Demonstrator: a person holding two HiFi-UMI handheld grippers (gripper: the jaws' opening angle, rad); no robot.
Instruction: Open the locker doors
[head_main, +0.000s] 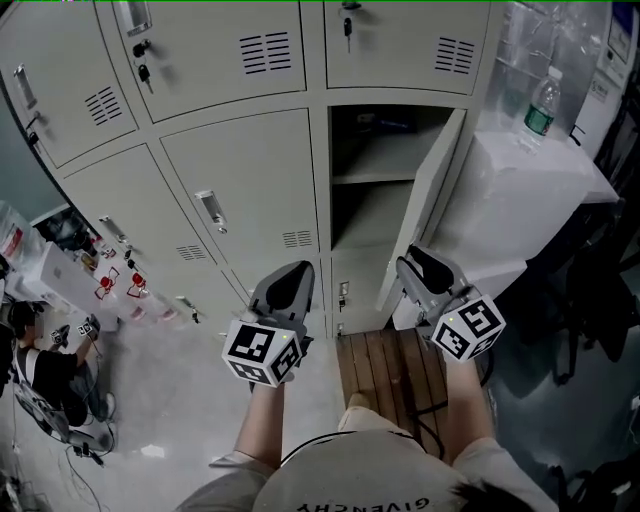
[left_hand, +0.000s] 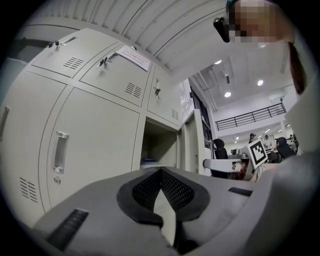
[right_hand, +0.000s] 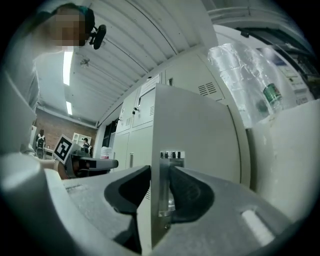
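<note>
One locker door in the middle row, the open door (head_main: 428, 195), already stands swung out from its compartment (head_main: 372, 185), and its free edge lies between the jaws of the right gripper (head_main: 414, 262). In the right gripper view this gripper (right_hand: 160, 172) pinches that edge of the door (right_hand: 200, 125): one pad lies on the outer face, the other on the metal latch plate (right_hand: 167, 186).

The left gripper (head_main: 291, 277) hangs free in front of the lockers. Its jaws are pressed together at the tips (left_hand: 161, 172) and nothing is between them.

To do this step well, I think the right hand should follow the curve of the hinge and not pull straight, so the thin edge does not slip out of the pads. The white block (head_main: 530, 185) stands close behind the door, so a gentle finish is better.

The closed door (head_main: 235, 185) to the left, with its handle (head_main: 211, 210), seems a good next target for the free gripper.
</note>
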